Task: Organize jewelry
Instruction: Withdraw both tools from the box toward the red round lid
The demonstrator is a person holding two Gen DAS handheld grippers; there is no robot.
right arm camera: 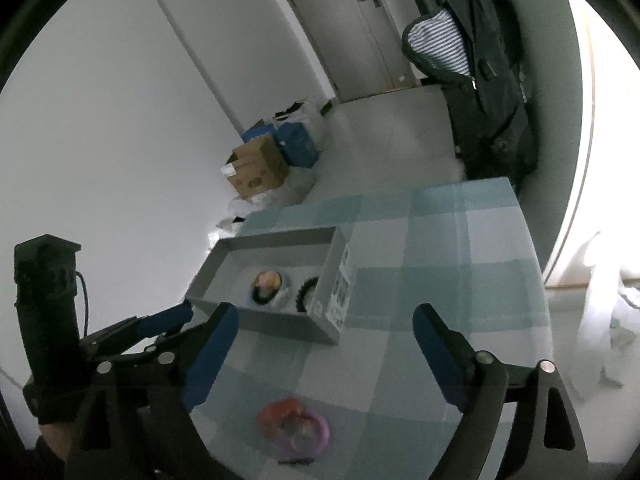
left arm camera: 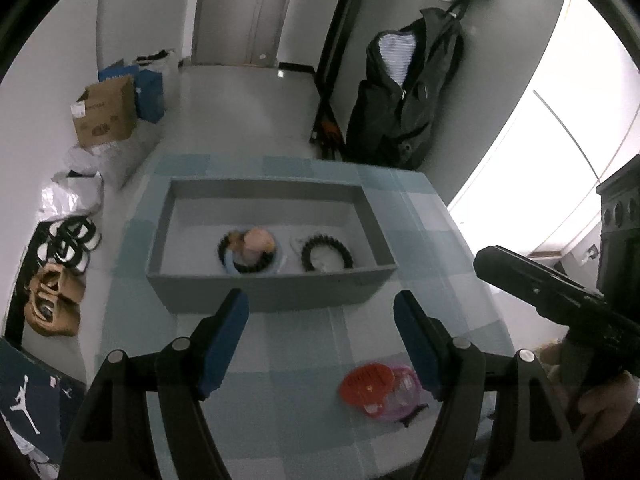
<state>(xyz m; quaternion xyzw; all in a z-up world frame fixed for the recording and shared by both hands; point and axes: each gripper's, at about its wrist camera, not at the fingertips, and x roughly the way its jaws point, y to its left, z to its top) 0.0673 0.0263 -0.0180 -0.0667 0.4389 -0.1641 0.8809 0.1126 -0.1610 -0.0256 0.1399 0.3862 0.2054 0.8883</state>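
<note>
A grey open box stands on the checked blue tablecloth. Inside it lie a black beaded bracelet and a heap of a pink piece with a dark ring and pale blue ring. An orange and purple jewelry piece lies on the cloth near me, also in the right wrist view. My left gripper is open and empty, just before the box's near wall. My right gripper is open and empty, above the cloth right of the box.
The table's far edge meets the floor. Cardboard and blue boxes and bags stand on the floor at left. A dark jacket hangs at the far right. A bright doorway is to the right.
</note>
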